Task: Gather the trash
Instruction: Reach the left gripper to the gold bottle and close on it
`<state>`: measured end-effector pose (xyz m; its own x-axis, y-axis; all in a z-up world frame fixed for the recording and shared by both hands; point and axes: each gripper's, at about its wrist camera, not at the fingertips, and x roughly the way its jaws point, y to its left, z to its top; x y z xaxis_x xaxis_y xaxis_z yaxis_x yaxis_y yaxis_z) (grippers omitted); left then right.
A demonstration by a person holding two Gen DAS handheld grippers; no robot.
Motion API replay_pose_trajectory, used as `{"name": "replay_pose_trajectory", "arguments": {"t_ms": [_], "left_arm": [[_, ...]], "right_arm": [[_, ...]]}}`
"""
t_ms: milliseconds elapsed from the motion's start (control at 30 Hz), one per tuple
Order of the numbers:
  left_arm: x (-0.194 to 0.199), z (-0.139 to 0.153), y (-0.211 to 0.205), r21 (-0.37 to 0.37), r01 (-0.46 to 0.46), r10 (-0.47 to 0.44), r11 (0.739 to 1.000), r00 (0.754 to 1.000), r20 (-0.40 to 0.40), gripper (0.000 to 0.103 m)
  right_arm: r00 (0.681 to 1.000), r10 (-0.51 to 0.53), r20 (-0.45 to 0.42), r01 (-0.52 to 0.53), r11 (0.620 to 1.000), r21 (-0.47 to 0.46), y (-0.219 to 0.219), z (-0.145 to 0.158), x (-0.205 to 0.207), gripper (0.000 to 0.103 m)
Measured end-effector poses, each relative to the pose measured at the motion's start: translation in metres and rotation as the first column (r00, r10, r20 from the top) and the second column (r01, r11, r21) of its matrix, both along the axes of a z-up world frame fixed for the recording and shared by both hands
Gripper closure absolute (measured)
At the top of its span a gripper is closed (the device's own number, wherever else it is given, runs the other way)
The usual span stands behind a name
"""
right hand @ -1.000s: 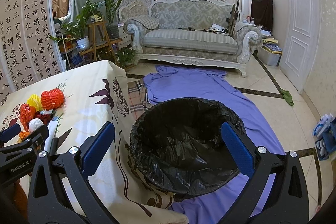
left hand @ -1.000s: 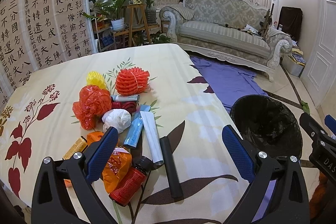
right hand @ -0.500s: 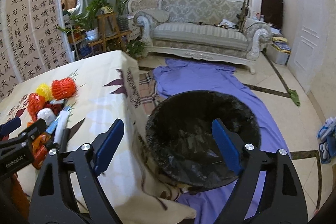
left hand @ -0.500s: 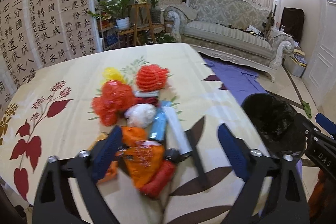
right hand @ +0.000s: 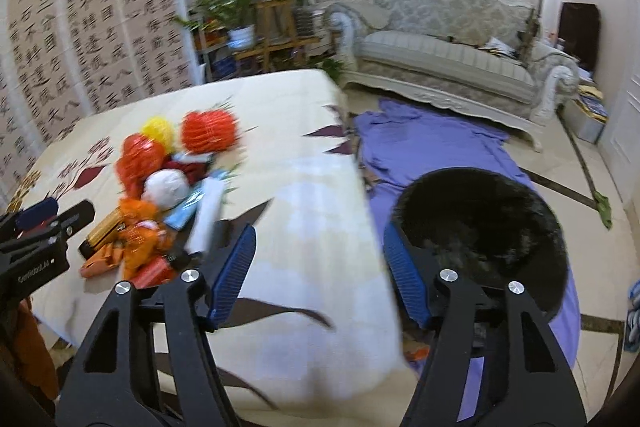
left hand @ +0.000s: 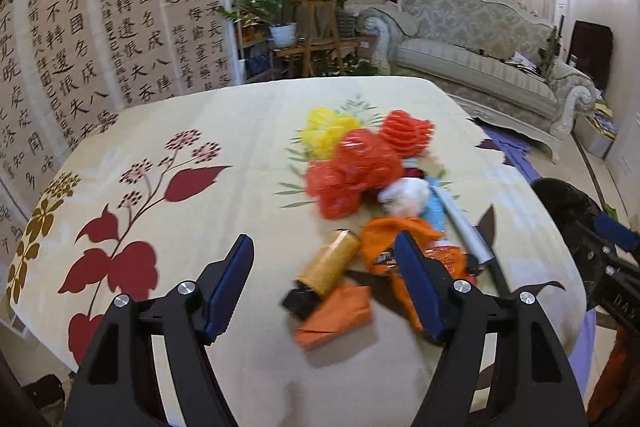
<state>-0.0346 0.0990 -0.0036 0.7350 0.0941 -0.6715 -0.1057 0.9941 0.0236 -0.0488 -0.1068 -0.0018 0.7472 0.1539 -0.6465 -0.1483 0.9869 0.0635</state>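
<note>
A heap of trash lies on the floral tablecloth: a red plastic bag, a yellow foam net, an orange foam net, a white wad, a gold cylinder, orange wrappers and tubes. My left gripper is open and empty, low over the table, with the gold cylinder between its fingers. My right gripper is open and empty, over the table's right edge. The black-lined trash bin stands on the floor to the right; it also shows in the left wrist view.
A purple cloth lies on the floor under the bin. A sofa stands at the back, with plants on a wooden stand and a calligraphy screen behind the table. The left gripper shows in the right wrist view.
Both grippers have swung left towards the trash heap. The left gripper has come down close to the gold cylinder. The bin has slid to the right in both views.
</note>
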Motion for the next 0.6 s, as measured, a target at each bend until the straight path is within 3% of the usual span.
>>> {"name": "replay_pose_trajectory", "arguments": {"t_ms": [133, 400, 467, 533, 600], "left_arm": [[-0.001, -0.005, 0.018, -0.008, -0.024, 0.024, 1.000, 1.000, -0.014, 0.032], [0.000, -0.020, 0.036, -0.021, -0.040, 0.038, 0.999, 0.997, -0.061, 0.032], [0.001, -0.022, 0.038, -0.025, -0.036, 0.034, 0.999, 0.997, -0.067, 0.032], [0.003, -0.023, 0.037, -0.025, -0.031, 0.029, 0.999, 0.997, -0.070, 0.032], [0.007, -0.024, 0.036, -0.023, -0.020, 0.018, 1.000, 0.997, -0.073, 0.032]], "right_arm": [[0.996, 0.074, -0.044, -0.074, 0.997, -0.006, 0.025, -0.008, -0.001, 0.053], [0.986, 0.131, -0.103, -0.133, 0.991, -0.017, 0.047, -0.022, -0.001, 0.063], [0.984, 0.137, -0.111, -0.142, 0.989, -0.031, 0.050, -0.026, 0.000, 0.070], [0.982, 0.142, -0.127, -0.148, 0.988, -0.039, 0.051, -0.031, 0.002, 0.084], [0.981, 0.135, -0.138, -0.142, 0.989, -0.039, 0.050, -0.034, 0.004, 0.087]]}}
